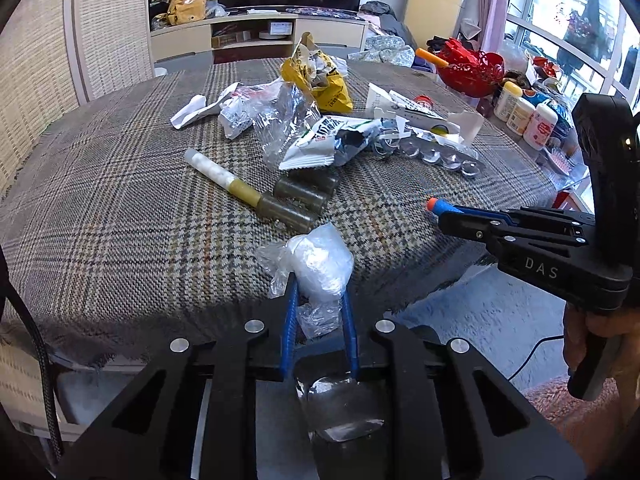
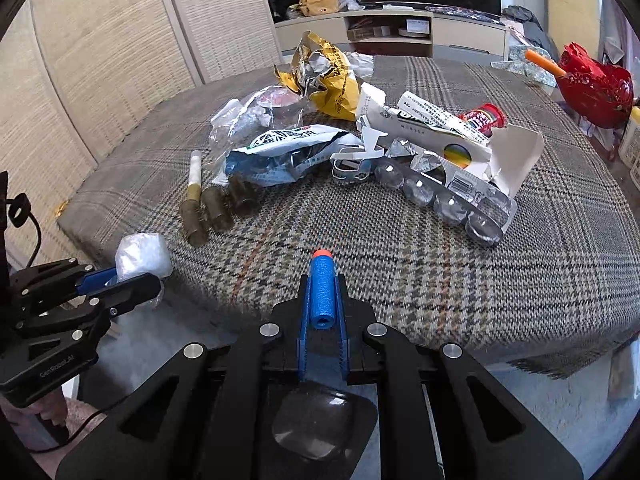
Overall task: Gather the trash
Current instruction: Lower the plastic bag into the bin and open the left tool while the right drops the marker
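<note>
Crinkled clear plastic (image 1: 316,268) sits pinched between the blue fingers of the left tool (image 1: 318,304), closed down on the wad near the front edge of the counter (image 1: 120,208). The right tool (image 2: 322,300) is likewise closed, clamped along the sides of a blue foam dart (image 2: 322,292) with an orange tip, held over the same front edge. Both tools are full, so the step in hand, as I judge it, is carrying these two pieces off to a bin; none shows in either view.

To do that well, keep both grips firm and level: the plastic is light and springy and could slip out if the fingers ease, and the dart could slide lengthwise if tipped nose-down. Lift clear of the plaid cloth before swinging away so neither piece drags on it.

Just beyond lie three olive tubes (image 1: 304,196), one joined to a white stick (image 1: 208,168). Farther back is the main heap: a torn white and blue wrapper (image 1: 320,144), a clear blister tray (image 1: 436,154), torn white card (image 2: 440,128), a crumpled white paper (image 1: 192,110) and a yellow bag (image 1: 320,76). These remain to be gathered. At the far right a red basket (image 1: 472,68) stands apart.
</note>
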The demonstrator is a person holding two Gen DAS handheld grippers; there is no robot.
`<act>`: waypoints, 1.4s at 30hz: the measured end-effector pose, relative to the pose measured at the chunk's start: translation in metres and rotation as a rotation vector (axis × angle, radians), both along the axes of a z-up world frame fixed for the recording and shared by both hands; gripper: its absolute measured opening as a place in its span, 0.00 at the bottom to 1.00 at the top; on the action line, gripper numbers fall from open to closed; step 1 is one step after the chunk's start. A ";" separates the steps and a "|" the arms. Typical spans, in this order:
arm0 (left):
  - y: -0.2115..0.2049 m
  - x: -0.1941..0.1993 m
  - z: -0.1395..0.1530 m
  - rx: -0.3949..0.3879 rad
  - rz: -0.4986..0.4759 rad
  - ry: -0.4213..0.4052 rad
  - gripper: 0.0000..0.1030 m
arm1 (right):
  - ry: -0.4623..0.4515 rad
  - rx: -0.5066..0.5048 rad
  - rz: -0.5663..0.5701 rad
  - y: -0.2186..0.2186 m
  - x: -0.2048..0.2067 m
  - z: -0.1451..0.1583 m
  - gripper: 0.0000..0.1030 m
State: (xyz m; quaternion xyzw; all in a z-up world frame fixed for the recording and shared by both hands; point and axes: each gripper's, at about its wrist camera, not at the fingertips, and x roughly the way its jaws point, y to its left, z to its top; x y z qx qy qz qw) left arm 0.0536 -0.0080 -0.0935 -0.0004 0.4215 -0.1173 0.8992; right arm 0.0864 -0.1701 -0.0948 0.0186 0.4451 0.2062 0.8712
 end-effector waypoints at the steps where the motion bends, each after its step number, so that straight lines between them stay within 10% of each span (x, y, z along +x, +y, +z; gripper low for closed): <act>1: -0.002 -0.005 -0.002 -0.011 -0.004 0.006 0.18 | 0.012 0.013 -0.001 -0.003 -0.006 -0.001 0.12; 26: -0.035 -0.083 -0.119 -0.041 0.028 0.300 0.19 | 0.320 0.018 -0.032 -0.003 -0.082 -0.096 0.15; 37: -0.039 -0.084 -0.116 -0.034 0.032 0.294 0.45 | 0.297 0.036 -0.082 -0.017 -0.080 -0.089 0.17; 42: -0.033 -0.080 -0.111 -0.041 0.062 0.284 0.62 | 0.233 0.063 -0.125 -0.026 -0.076 -0.073 0.73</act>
